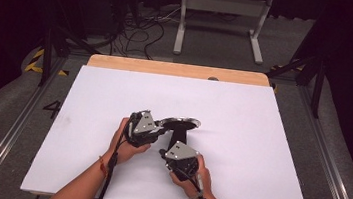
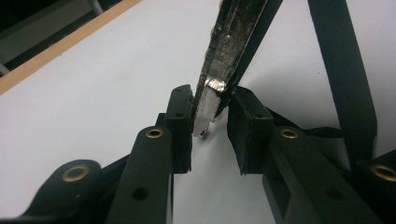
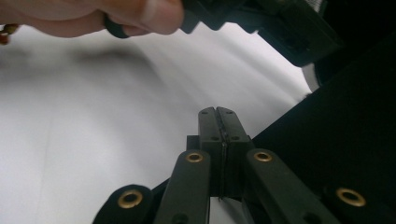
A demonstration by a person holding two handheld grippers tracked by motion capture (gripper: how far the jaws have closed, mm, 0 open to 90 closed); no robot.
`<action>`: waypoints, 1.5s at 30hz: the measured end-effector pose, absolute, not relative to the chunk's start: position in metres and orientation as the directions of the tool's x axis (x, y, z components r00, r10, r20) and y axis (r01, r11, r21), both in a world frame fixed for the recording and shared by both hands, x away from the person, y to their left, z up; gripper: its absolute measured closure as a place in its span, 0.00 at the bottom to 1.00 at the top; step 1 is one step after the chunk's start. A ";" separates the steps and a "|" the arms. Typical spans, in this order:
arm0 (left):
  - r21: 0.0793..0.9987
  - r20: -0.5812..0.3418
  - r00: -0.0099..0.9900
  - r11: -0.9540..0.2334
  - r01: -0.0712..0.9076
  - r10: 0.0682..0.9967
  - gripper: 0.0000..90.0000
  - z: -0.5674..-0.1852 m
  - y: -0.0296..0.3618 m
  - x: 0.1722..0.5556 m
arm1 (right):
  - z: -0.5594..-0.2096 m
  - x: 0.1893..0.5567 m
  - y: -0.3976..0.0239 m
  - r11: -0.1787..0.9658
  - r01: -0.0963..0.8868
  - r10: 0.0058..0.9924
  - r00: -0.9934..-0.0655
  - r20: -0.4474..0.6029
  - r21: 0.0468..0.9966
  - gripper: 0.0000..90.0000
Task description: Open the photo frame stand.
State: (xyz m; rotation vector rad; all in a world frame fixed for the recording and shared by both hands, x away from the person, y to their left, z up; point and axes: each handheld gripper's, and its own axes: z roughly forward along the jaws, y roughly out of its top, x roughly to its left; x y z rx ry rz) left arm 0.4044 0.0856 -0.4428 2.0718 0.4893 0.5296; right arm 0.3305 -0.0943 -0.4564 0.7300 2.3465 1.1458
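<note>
Frying pan (image 1: 180, 124), dark with a bright metal rim, on the white table (image 1: 259, 154): its rim edge stands between the pads of the left gripper (image 2: 212, 116), touching one pad, with a narrow gap at the other; whether the jaws clamp it cannot be told. Right gripper (image 3: 218, 112), jaws pressed together and empty, sits just beside the pan's black handle (image 1: 178, 134).

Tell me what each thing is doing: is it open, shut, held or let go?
Left tool: shut on the pan's silver rim.
Right tool: shut, nothing between its jaws.
Pan: held at the rim by the left tool; I cannot tell if it lies flat or tilted.
</note>
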 end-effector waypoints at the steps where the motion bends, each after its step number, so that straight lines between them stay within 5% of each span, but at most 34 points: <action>1: 0.855 0.184 0.823 -0.500 0.136 0.537 0.80 -0.443 0.084 0.403 | -0.456 0.329 -0.093 0.521 0.277 0.636 -0.757 -0.150 0.808 1.00; 4: 0.852 0.193 0.817 -0.506 0.136 0.544 0.80 -0.443 0.083 0.402 | -0.455 0.325 -0.089 0.537 0.294 0.657 -0.734 -0.173 0.790 1.00; 8: 0.855 0.192 0.811 -0.500 0.139 0.553 0.81 -0.444 0.082 0.400 | -0.455 0.327 -0.090 0.477 0.320 0.637 -0.767 -0.072 0.819 0.96; 23: 0.821 0.247 0.817 -0.561 0.110 0.521 0.86 -0.441 0.079 0.397 | -0.462 0.335 -0.096 0.510 0.346 0.675 -0.729 -0.116 0.788 1.00; 45: 0.802 0.260 0.826 -0.588 0.103 0.500 0.89 -0.438 0.079 0.392 | -0.460 0.340 -0.118 0.478 0.394 0.676 -0.736 -0.042 0.785 1.00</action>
